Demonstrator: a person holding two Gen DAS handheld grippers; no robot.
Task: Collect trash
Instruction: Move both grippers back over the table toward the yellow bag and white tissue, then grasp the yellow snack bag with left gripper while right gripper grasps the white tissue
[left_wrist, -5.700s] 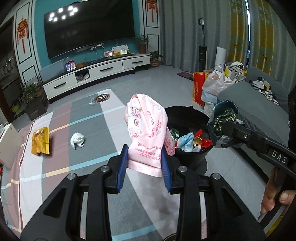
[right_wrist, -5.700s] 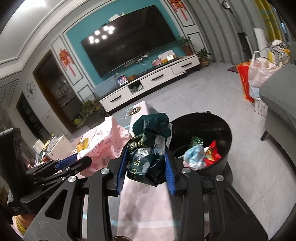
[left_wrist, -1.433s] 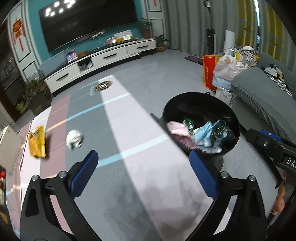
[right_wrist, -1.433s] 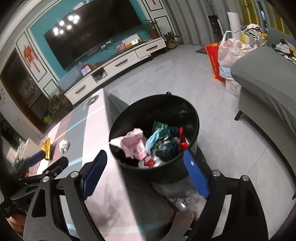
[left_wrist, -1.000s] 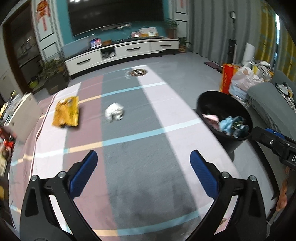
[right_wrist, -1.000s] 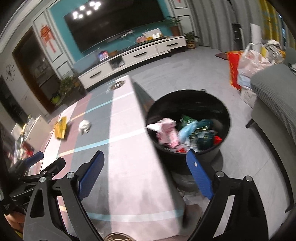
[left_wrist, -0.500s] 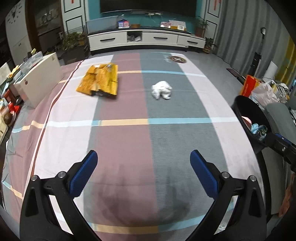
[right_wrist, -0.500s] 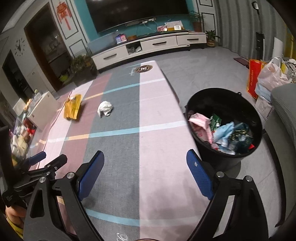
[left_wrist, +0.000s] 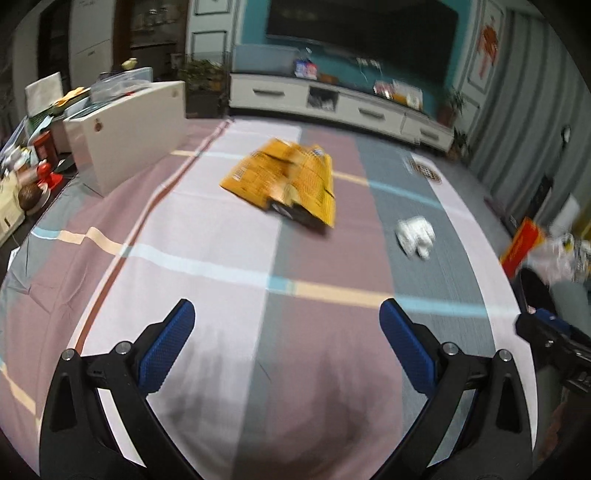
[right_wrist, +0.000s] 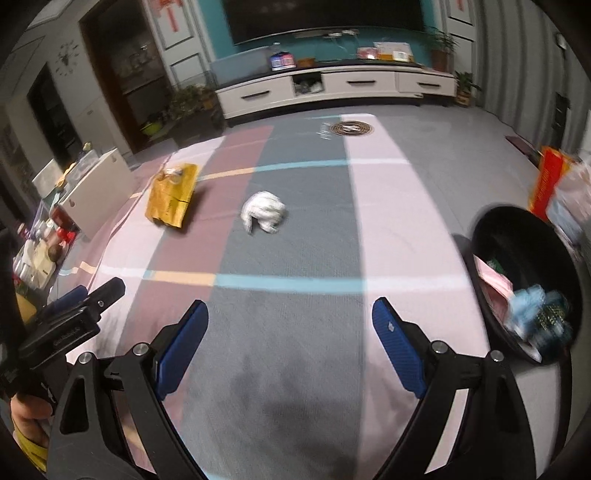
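Matt woven tablecloth (right_wrist: 295, 332) (striped), crinkly glossy yellow wrapper (left_wrist: 288, 181)

1. A teal wall (right_wrist: 207, 33) is noted behind a large dark television (right_wrist: 325, 14).
2. A long white media cabinet (right_wrist: 332, 88) is set beneath it, with potted plants (right_wrist: 439, 48) at its end.
3. Grey floor tiles (right_wrist: 461, 125) are seen beyond the tabletop.
4. Grey curtains (left_wrist: 524, 107) are hung at the right.
5. A white box (left_wrist: 125, 129) is placed at the left.

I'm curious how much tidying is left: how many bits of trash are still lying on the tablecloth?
2: a yellow wrapper toward the left, and a white wad near the middle. Edges beyond the view could hide more.
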